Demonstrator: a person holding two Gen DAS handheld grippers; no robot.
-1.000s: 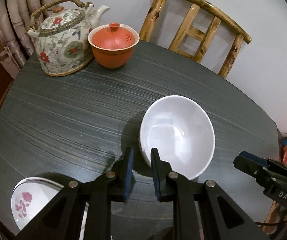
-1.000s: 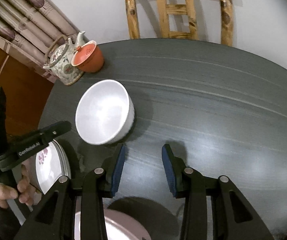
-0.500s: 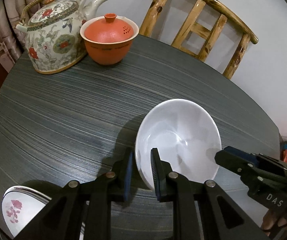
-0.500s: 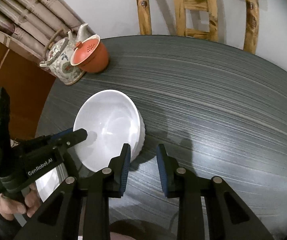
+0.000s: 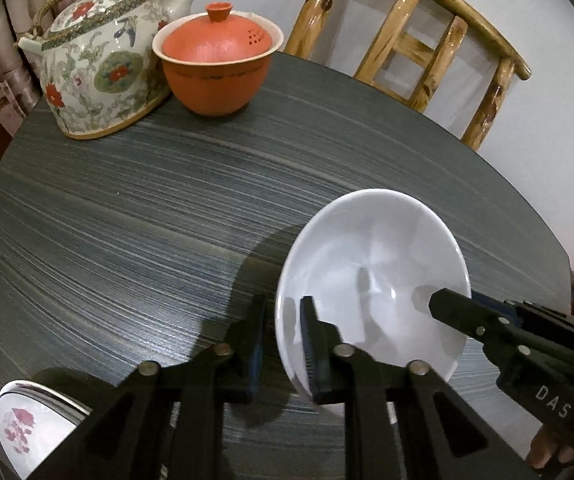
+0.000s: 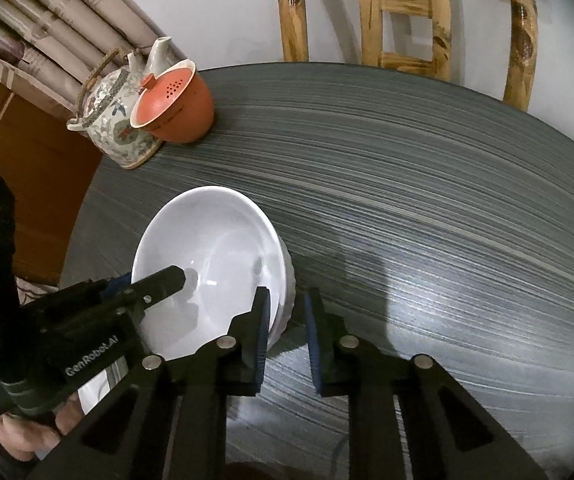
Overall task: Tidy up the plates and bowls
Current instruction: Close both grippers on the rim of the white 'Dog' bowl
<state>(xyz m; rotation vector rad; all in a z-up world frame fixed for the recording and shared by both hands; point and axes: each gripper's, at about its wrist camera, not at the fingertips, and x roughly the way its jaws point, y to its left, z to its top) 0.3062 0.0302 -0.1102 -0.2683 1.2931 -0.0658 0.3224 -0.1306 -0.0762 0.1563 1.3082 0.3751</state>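
Left tongs (image 5: 283, 344) and right tongs (image 6: 285, 332) are each closing over opposite rims of the white bowl (image 5: 371, 280), rim between the jaws, bowl on the surface (image 5: 167, 200). Risk: thin, glossy rim slips or tilts if grips bite unevenly.

Both views ride low and close over the desk (image 5: 135, 208), tipped steeply down along their own fingers. The left wrist camera looks from one side of the white bowl (image 5: 371, 280), the right wrist camera from the opposite side – each catches the other gripper. Shared: bowl, teapot (image 6: 115, 120), orange lidded cup (image 5: 217, 64), wooden chair (image 6: 407, 20).
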